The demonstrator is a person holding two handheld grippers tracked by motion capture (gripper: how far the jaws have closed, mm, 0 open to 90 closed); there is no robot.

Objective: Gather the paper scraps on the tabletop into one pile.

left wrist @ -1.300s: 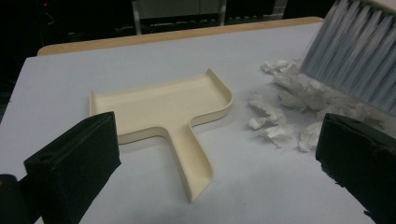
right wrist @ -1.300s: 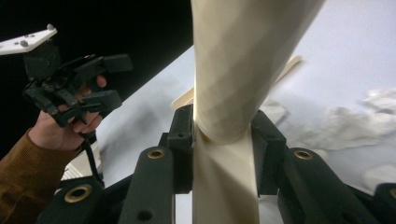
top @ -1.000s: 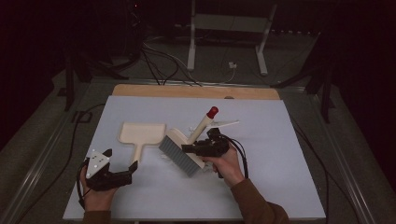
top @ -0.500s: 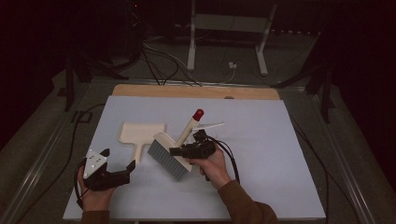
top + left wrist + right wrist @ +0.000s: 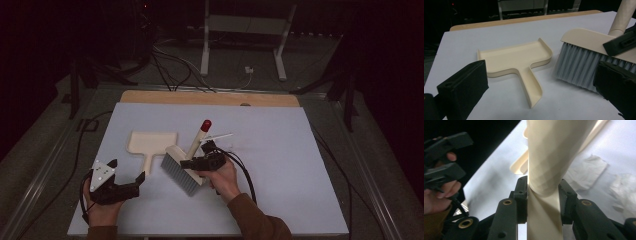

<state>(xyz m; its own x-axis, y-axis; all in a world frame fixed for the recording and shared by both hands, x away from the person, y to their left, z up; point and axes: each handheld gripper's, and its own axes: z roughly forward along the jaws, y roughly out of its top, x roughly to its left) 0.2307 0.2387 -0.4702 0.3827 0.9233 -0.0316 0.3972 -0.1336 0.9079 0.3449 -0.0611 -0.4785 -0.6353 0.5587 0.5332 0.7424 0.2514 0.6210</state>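
Right gripper (image 5: 196, 162) clamped on brush (image 5: 182, 167) handle, bristles down on tabletop (image 5: 280, 165). Dustpan (image 5: 150, 145) at ten o'clock of brush, handle toward six. Left gripper (image 5: 127, 177) gaping, empty, nearer dustpan.

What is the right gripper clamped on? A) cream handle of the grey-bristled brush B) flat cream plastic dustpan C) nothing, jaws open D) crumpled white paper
A: in the right gripper view the right gripper has both jaws pressed on the cream handle of the grey-bristled brush; the flat cream plastic dustpan lies free on the table.
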